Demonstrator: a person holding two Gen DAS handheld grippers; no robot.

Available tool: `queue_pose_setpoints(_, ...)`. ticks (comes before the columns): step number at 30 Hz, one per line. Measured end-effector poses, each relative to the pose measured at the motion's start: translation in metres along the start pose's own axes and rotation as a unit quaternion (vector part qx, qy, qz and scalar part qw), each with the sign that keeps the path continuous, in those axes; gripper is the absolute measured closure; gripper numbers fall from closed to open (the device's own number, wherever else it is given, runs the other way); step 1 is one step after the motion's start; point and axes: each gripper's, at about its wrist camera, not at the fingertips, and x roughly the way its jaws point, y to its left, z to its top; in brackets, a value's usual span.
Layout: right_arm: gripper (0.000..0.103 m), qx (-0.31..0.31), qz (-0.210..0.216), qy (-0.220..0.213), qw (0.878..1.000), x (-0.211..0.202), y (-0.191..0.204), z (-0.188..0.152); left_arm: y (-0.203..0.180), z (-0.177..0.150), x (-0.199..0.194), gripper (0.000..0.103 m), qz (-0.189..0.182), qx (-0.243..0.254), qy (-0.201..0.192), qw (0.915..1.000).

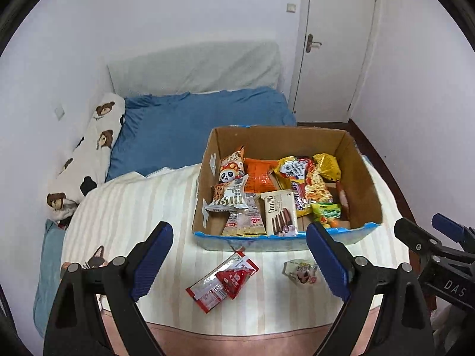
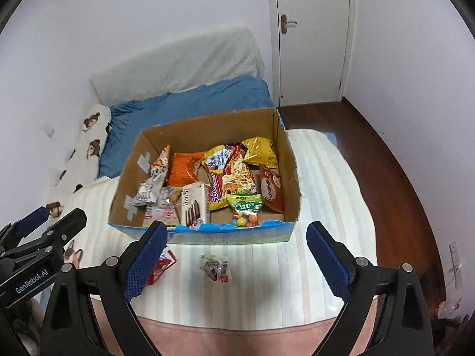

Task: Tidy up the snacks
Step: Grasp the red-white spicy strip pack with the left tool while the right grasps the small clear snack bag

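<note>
Cardboard walls hold most of the snacks: the box [image 1: 366, 190] sits just beyond your fingertips on the striped bedcover [image 1: 142, 207], packed with packets. Your left gripper [image 1: 239, 255] is spread wide and empty, with a red wrapper [image 1: 222, 281] lying on the cover between its fingers. Your right gripper [image 2: 234, 259] is likewise released, a small clear packet [image 2: 214, 268] between its fingers.

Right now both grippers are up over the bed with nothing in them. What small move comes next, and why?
Probably lower the left gripper, jaws open and empty, onto the red packet. It and the small clear packet are the only snacks outside the cardboard box, and the red one lies between the left fingers.
</note>
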Motion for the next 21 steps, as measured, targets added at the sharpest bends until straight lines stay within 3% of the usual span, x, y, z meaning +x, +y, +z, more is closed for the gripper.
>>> queue_pose_setpoints(6,0.006,0.017,0.019,0.003,1.000,-0.017,-0.005,-0.016,0.006,-0.014,-0.017,0.011,-0.009,-0.009,-0.002,0.9999)
queue_pose_setpoints(11,0.006,0.026,0.047,0.056,0.997,0.016,-0.006,-0.045,0.022,-0.040,0.001,0.011,0.009,-0.013,0.029,0.9995)
queue_pose_setpoints(14,0.010,0.028,0.060,0.089,0.994,0.047,-0.003,-0.064,0.038,-0.065,0.031,0.011,0.029,-0.009,0.068,0.9972)
queue_pose_setpoints(15,0.016,0.031,0.069,0.102,0.992,0.062,-0.002,-0.072,0.041,-0.071,0.040,0.011,0.033,-0.006,0.081,0.9962)
queue_pose_setpoints(16,0.033,0.034,0.073,0.115,0.990,0.073,-0.003,-0.078,0.045,-0.080,0.056,0.011,0.040,0.006,0.104,0.9938)
queue_pose_setpoints(21,0.036,0.040,0.087,0.162,0.982,0.135,0.001,-0.101,0.040,-0.118,0.131,0.011,0.056,0.090,0.187,0.9766)
